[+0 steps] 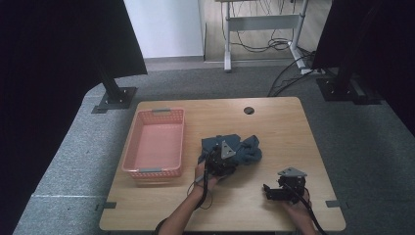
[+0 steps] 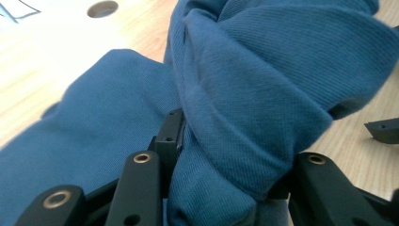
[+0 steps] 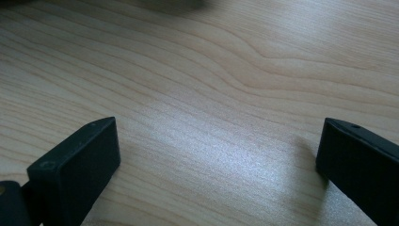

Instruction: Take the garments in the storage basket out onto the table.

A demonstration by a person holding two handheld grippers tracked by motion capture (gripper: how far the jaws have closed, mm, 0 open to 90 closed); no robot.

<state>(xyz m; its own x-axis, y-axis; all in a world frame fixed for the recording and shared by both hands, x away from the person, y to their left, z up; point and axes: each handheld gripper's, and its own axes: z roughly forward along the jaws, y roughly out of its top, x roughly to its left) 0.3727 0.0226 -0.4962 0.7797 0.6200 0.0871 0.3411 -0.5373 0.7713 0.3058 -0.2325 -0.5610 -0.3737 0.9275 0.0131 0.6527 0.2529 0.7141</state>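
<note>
The left tongs (image 2: 221, 188) clench a thick fold of the blue cloth (image 1: 235, 149) bunched mid-counter (image 1: 274, 122), right tongs (image 3: 216, 155) spread idle; lifted, the loose bulk may slip or drag.

Overhead front view; two close gripper views

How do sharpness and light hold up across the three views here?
High view: soft and low in detail, dark panels in both top corners, table evenly lit. Left gripper view: cloth weave crisp, left claw slightly soft, upper left corner washed out. Right gripper view: wood grain sharp mid-frame, pale sheen between the right claw tips, top edge blurred.
</note>
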